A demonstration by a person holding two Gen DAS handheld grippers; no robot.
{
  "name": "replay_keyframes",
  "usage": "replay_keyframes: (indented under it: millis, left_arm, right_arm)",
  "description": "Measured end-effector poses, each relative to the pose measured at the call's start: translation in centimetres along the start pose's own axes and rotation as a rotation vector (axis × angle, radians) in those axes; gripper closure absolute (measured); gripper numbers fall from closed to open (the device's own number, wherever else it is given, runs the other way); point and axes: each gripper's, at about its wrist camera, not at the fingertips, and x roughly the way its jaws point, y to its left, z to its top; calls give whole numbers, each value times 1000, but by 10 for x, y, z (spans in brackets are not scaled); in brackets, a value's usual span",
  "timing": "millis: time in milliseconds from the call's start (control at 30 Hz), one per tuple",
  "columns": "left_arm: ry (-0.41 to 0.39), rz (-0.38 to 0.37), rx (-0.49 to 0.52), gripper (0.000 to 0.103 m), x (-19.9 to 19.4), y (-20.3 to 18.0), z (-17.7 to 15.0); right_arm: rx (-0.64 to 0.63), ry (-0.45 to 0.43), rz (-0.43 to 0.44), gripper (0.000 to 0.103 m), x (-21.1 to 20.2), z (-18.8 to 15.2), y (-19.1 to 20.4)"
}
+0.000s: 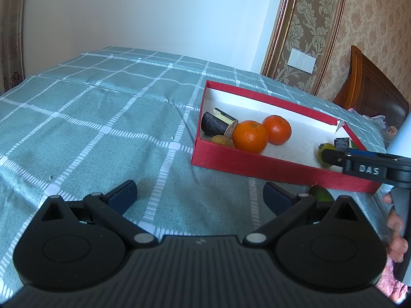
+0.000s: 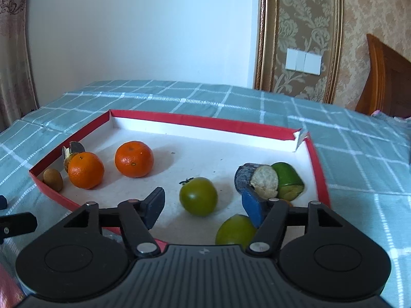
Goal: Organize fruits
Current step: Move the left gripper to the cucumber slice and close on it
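**Green fruit between the fingers, nothing gripped yet**

Though the right gripper hangs low over the red box, its jaws are spread wide and hold nothing. A round green fruit sits on the white floor of the box roughly midway between the fingers, slightly ahead of them. A second green fruit lies nearer the camera, just beside the blue pad of the right finger. Both look firm, smooth-skinned and light, and likely to roll (the box floor offers nothing to stop them), so I would close across the widest part, pads level with the middle of the fruit, and squeeze gently.

Two oranges rest toward the box's left end with a small brown fruit. A dark cut piece and a green wedge lie at its right end.

Off to the side, the left gripper hovers above the checked tablecloth, jaws also wide apart and empty.
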Motion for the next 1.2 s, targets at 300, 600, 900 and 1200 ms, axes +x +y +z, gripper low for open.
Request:
replay_keyframes:
  millis: [300, 600, 900, 1200]
  left_arm:
    - [3, 5, 7, 0, 1, 0, -1]
    - [18, 15, 34, 0, -5, -14, -4]
    - [4, -20, 109, 0, -15, -52, -9]
    - [20, -104, 162, 0, -12, -88, -7]
  right_arm:
    - [56, -32, 8, 28, -26, -8, -21]
    - [162, -112, -9, 26, -57, -16, -48]
    - [265, -119, -37, 26, -60, -15, -69]
    - [318, -133, -68, 24, -62, -16, -79]
